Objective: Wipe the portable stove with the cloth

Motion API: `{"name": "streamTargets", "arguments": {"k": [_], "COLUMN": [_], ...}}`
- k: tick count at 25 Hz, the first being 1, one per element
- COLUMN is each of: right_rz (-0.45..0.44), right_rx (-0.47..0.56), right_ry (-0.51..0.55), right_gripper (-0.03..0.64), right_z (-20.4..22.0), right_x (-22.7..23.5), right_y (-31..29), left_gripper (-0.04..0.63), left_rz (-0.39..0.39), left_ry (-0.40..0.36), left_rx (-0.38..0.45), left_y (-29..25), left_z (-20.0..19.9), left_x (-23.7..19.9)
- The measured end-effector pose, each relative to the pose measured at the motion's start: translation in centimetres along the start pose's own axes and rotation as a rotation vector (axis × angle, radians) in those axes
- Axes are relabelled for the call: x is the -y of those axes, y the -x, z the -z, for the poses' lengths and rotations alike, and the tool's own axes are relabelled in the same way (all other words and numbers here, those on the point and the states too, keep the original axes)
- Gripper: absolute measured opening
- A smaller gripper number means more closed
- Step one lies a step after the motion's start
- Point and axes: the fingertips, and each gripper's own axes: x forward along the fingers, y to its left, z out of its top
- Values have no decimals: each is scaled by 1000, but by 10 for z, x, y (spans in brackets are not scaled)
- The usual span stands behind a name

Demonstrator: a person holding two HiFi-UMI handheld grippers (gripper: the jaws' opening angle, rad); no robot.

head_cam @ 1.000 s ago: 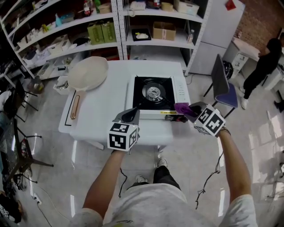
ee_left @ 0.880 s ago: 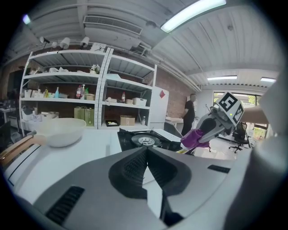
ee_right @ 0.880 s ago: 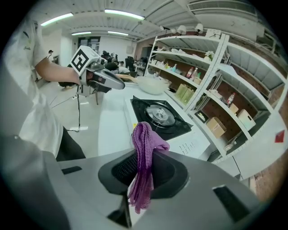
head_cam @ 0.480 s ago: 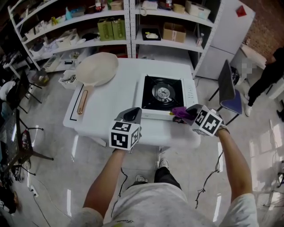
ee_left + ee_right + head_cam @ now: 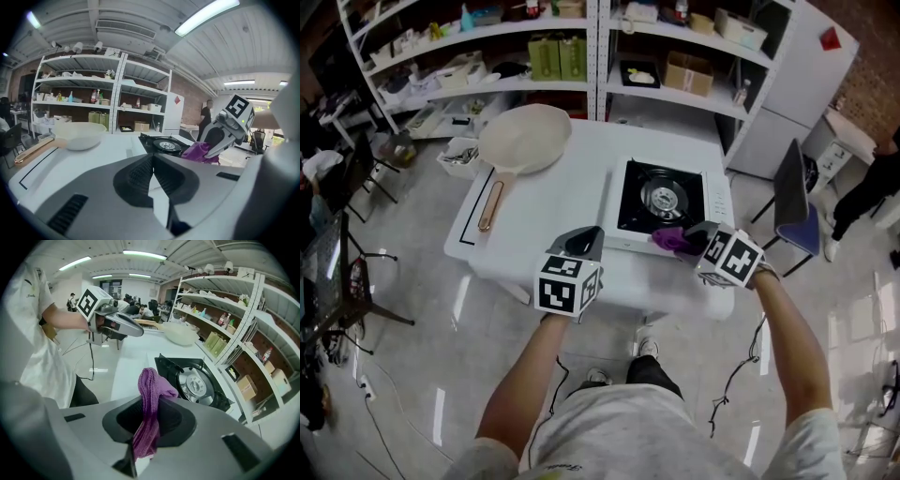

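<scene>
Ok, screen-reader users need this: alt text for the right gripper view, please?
The right gripper is shut on a purple cloth, close to a black portable stove on a white table. Beyond, the left gripper hovers, with a cream frying pan and shelving behind.

The right gripper (image 5: 682, 238), clamped on the cloth (image 5: 666, 241), has slid left along the front edge of the stove (image 5: 664, 197): a second ago the cloth was at the front right corner, now it is about mid-edge
</scene>
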Motion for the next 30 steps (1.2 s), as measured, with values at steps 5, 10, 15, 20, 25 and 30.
{"name": "streamTargets", "arguments": {"k": [5, 10, 15, 20, 25, 30], "right_rz": [-31, -65, -98, -130, -155, -192], "right_rx": [19, 35, 54, 80, 92, 118], "right_ry": [20, 57, 90, 127, 154, 140], "right_gripper": [63, 64, 64, 64, 64, 64], "right_z": [-23, -47, -72, -95, -112, -131], "right_x": [-4, -8, -12, -17, -19, -16], "right_y": [-13, -24, -37, -52, -64, -66], "left_gripper": [3, 3, 3, 3, 3, 3], "left_rz": [-22, -57, -94, -142, -152, -153], "left_ry": [11, 28, 40, 55, 50, 55], "left_rx": [5, 14, 18, 28, 26, 19], "left_y": [8, 18, 31, 43, 45, 46], "left_z": [1, 1, 4, 6, 8, 11], "left_x": [-11, -23, -38, -57, -63, -69]}}
